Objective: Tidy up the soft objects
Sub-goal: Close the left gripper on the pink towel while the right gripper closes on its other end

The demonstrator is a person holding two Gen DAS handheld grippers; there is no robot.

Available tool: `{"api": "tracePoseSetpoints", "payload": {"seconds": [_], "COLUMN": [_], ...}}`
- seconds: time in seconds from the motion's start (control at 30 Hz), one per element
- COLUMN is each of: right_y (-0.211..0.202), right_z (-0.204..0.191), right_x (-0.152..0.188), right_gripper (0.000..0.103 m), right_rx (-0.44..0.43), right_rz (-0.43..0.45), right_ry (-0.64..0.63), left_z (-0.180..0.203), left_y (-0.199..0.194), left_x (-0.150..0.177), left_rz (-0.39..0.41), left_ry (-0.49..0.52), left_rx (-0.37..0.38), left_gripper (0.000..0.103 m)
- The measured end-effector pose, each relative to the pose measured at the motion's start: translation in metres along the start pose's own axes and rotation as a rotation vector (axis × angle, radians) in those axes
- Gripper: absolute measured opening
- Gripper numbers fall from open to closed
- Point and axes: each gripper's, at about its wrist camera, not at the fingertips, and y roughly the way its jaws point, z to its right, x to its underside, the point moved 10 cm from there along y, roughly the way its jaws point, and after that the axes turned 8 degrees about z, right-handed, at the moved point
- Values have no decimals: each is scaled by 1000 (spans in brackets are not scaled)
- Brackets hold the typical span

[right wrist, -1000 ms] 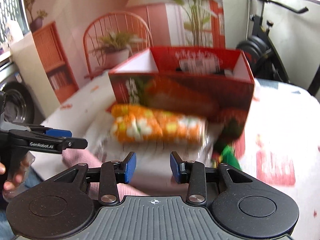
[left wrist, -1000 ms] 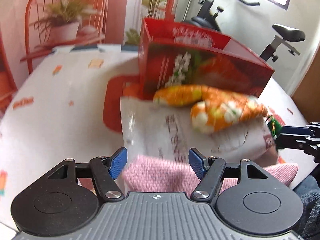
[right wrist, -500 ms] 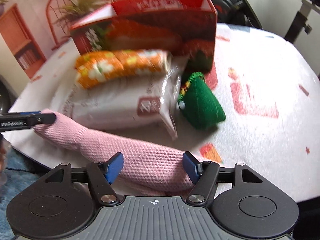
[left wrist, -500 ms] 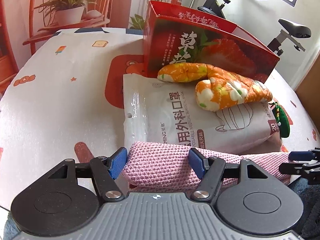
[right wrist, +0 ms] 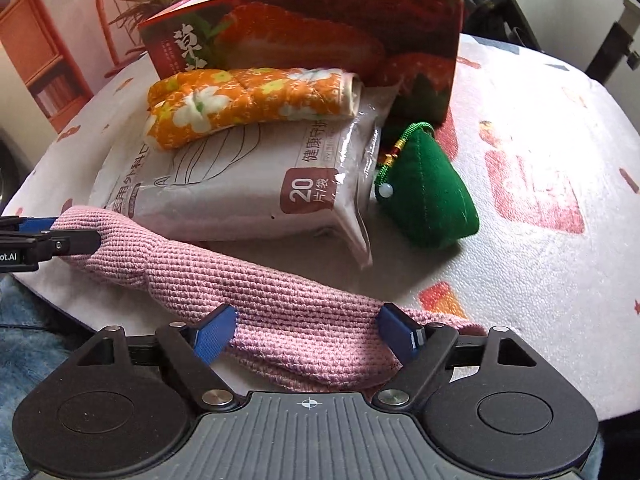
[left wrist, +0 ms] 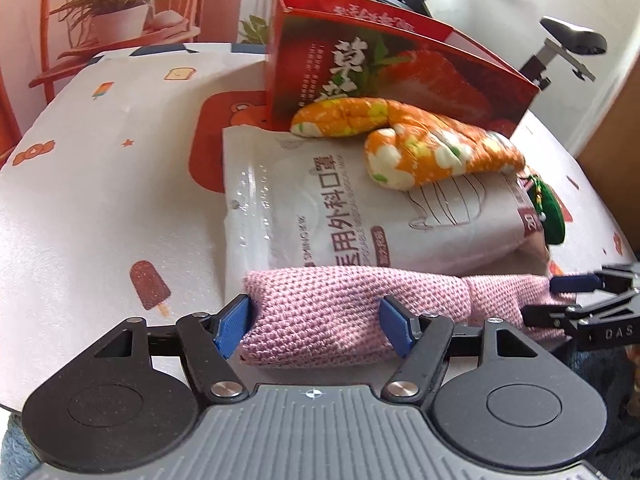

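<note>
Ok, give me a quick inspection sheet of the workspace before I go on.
Surface: table with printed cloth.
Job's things: pink knit cloth at near edge; orange floral roll on mask pack; green pouch beside the pack.
Clutter: red strawberry box, open-topped.
Grippers: left gripper and right gripper each straddle the pink cloth, jaws apart.
Cables: nothing seen.
Surroundings: exercise bike, potted plant.
</note>
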Motion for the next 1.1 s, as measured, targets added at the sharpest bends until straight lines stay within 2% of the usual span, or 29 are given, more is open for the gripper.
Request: {"api": "tracePoseSetpoints", "payload": {"seconds": [0.2,0.27,0.33,0.37,0.43,0.73,0.9,0.97,1.03,1.1], "right_y": [2,1,-3,-6,-12,-11,-8,-8,-8,-8], "right_z": [-2,0,1,1,2,9,8,4,-1,-6], "right_x": [-2,-3,-4,-5,-7,8,13,13,12,10], "right_gripper": [74,72,71,71,79,86,88,84,70,61], "right_rx": [5,-1,-5,-4,15,44,52,41,22,6], "right_rz": [21,25,33,45,63,17,23,29,35,39], "right_ry": [-21,-7,11,12,-7,10,9,3,-9,-23], "left_z": [9,9,7,6,2,0,1,2,2,2], "left_y": [-2,-2,-2,-2,-3,-1,-1,-1,-1,-1], "left_x": [5,8,9,8,8,6,7,7,8,8], "left_rz": [-2,-5,-10,-8,-6,-5,-4,-4,-3,-1], "left_ry": [35,46,68,72,48,29,35,45,50,50], "left_rx": [9,0,-27,-31,-31,-35,-38,-42,-42,-41], "left_gripper": [70,62,44,41,33,31,31,31,31,31]}}
